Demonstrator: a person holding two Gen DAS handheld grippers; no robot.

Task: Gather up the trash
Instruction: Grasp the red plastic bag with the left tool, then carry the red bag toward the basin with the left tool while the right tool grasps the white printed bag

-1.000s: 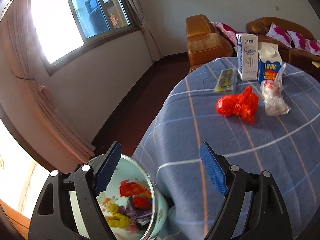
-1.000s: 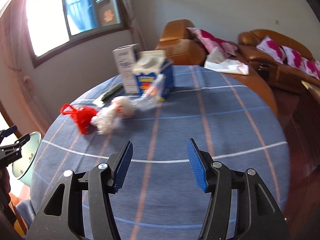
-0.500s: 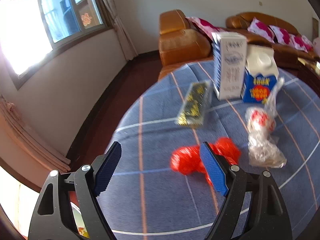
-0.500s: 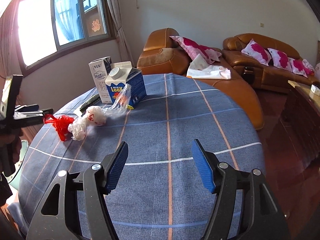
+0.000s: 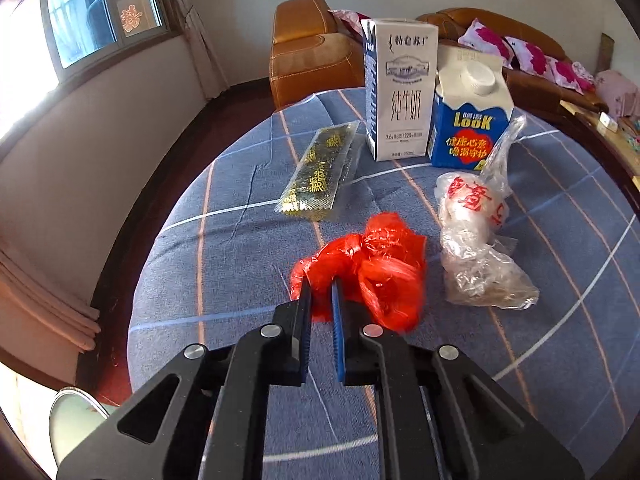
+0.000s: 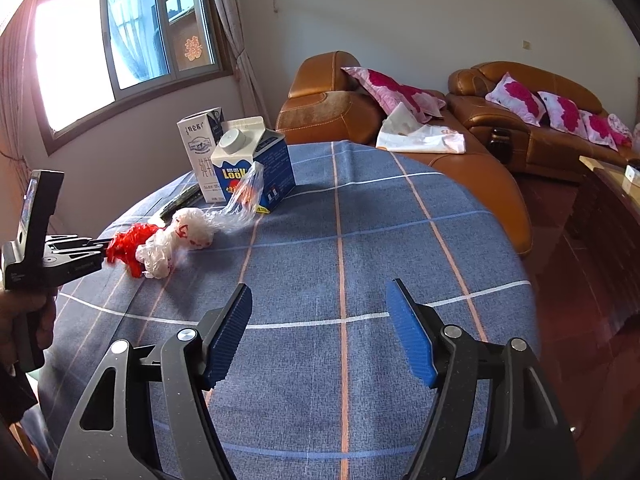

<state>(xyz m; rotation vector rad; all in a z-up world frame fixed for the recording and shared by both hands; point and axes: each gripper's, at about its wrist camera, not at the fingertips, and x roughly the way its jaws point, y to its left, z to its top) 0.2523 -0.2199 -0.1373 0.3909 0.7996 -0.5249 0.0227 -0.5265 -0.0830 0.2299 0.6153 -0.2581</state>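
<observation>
A crumpled red plastic bag lies on the blue checked tablecloth. My left gripper is at its near edge; its jaws are closing, with a fold of the red bag pinched between the pads. The right wrist view shows this same left gripper, held by a hand, at the red bag. A clear plastic bag with red print lies just right of the red one. My right gripper hovers over bare cloth, its jaws opening with nothing between them.
A white milk carton and a blue Look carton stand behind the bags, with a flat green wrapper to their left. A pale bin shows below the table's left edge. Brown sofas stand beyond the table.
My left gripper swung from above the bin over the table to the red bag, and its jaws came together on the bag. The right gripper's jaws spread wider.
</observation>
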